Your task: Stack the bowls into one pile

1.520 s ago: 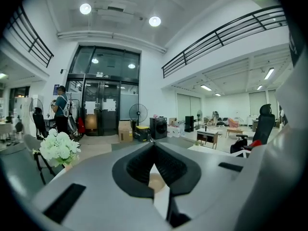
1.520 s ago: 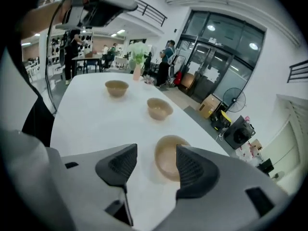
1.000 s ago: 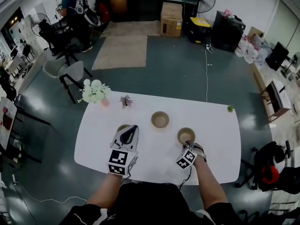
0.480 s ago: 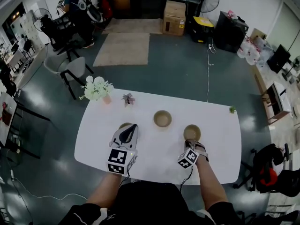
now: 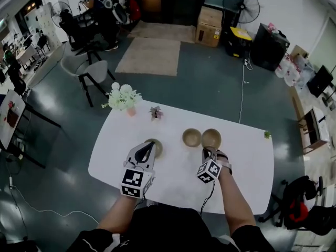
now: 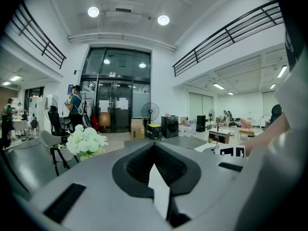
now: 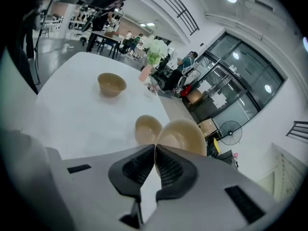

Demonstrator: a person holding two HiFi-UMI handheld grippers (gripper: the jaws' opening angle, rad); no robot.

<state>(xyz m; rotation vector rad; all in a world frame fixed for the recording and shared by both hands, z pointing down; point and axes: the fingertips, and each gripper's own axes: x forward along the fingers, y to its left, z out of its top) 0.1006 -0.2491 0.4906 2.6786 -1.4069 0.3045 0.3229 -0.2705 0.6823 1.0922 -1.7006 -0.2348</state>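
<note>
The white table (image 5: 242, 161) carries a vase of white flowers (image 5: 124, 97) and a small potted plant (image 5: 155, 112) at its far left edge.

Left gripper (image 5: 151, 144): the jaws are pressed together to a point and nothing sits between them. It lies nearly level, pointing away from the person. The left forearm (image 5: 121, 214) runs straight out from the body, and the marker cube (image 5: 132, 181) faces up.

Left bowl (image 5: 158, 149): this tan bowl stands on the table, opening up. It is directly beyond the left gripper's tip and partly covered by it. Contact cannot be confirmed.

Middle bowl (image 5: 192, 137): upright on the table with its opening up, well apart from the left bowl.

Right bowl (image 5: 211, 138): opening up and round in plan, it sits just beside the middle bowl. In the head view the two rims are nearly meeting or touching, and which cannot be determined. The near rim is pinched in the right gripper (image 5: 208, 151).

In the right gripper view the jaw tips are closed on that rim, with the bowl (image 7: 183, 134) overlapping the middle bowl (image 7: 147, 128) behind it. The gripper slopes downward and away from the person. The right forearm (image 5: 231, 198) angles in toward the table's centre.
</note>
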